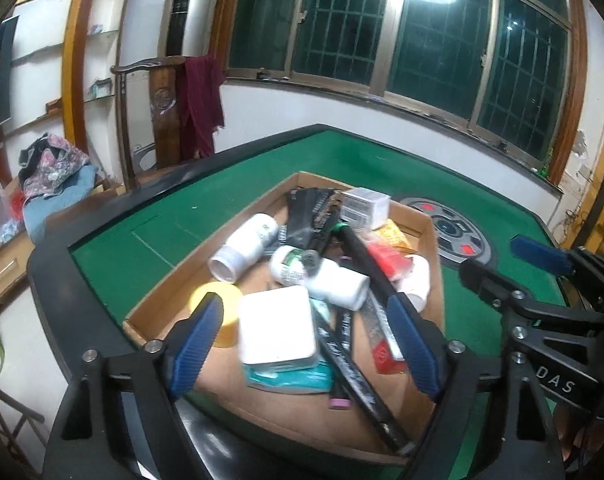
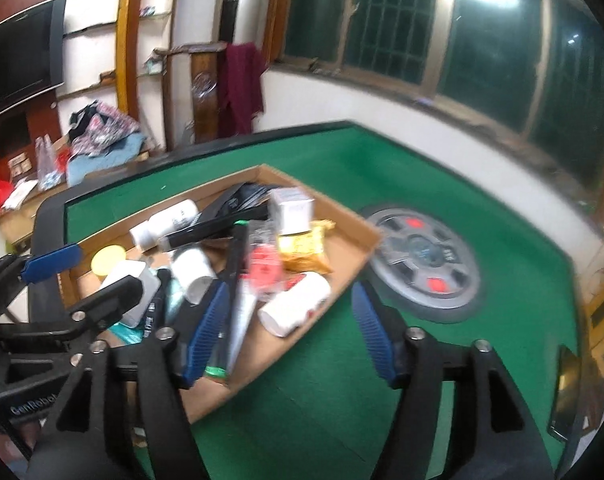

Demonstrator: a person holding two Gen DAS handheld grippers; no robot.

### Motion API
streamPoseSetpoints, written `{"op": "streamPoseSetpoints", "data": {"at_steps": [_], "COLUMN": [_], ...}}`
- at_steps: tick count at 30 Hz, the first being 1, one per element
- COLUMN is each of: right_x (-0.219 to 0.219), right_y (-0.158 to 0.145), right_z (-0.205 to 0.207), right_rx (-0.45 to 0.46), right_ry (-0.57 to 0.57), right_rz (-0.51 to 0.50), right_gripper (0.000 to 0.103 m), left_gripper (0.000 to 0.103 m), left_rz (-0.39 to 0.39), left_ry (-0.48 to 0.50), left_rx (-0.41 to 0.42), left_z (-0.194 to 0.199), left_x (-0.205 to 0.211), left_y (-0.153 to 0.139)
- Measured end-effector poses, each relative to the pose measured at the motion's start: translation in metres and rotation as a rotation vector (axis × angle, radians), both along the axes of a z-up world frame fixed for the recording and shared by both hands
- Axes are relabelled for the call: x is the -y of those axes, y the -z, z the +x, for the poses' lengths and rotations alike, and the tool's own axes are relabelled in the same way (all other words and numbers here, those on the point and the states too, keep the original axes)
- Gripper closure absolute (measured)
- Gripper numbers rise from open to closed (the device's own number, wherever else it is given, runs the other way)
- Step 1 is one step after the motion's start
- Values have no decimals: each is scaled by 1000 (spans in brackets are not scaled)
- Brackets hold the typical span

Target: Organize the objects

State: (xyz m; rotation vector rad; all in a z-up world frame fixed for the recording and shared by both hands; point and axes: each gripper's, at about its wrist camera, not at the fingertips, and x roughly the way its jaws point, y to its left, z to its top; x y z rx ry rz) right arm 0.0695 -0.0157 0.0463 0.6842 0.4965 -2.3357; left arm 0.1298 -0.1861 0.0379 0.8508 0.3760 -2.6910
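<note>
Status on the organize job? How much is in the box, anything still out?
Done: bottles, cartons and packets piled in the cardboard box. In hand: nothing; left gripper and right gripper stand open, empty. Left: no loose items visible on the green table.

A maroon cloth is seen draped over a carved wooden chair. Barred windows are set behind, and clothes are heaped at left.

Matt green felt is stretched over the table; the box is made of plain brown cardboard, the bottles of glossy white plastic.
</note>
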Motion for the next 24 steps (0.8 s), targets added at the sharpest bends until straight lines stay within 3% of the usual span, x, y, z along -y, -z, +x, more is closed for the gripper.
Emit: {"op": "streamPoseSetpoints", "data": {"at_steps": [2, 4, 5, 10, 14, 20, 24], "right_x": [-11, -20, -25, -43, -55, -55, -52], "right_y": [-2, -2, -1, 7, 6, 3, 6], "right_z": [5, 9, 12, 19, 13, 20, 24], "right_rx": [-46, -70, -74, -82, -36, -66, -78], "right_ry": [25, 35, 34, 27, 38, 37, 24], "right_rz": [-1, 0, -4, -13, -72, -99, -93], "right_gripper": [33, 21, 20, 20, 20, 20, 20], "left_gripper": [22, 22, 22, 22, 12, 12, 12], "left_rz": [5, -5, -16, -113, -152, -189, -302], "left_ry": [-18, -43, -58, -111, -145, -207, -261], "left_rx": [12, 19, 19, 9, -40, 16, 41], "left_z": [-2, -1, 0, 7, 19, 22, 25], "left_x": [-4, -7, -8, -15, -17, -9, -14], "left_y": [-1, -4, -6, -16, -23, -23, -15]}}
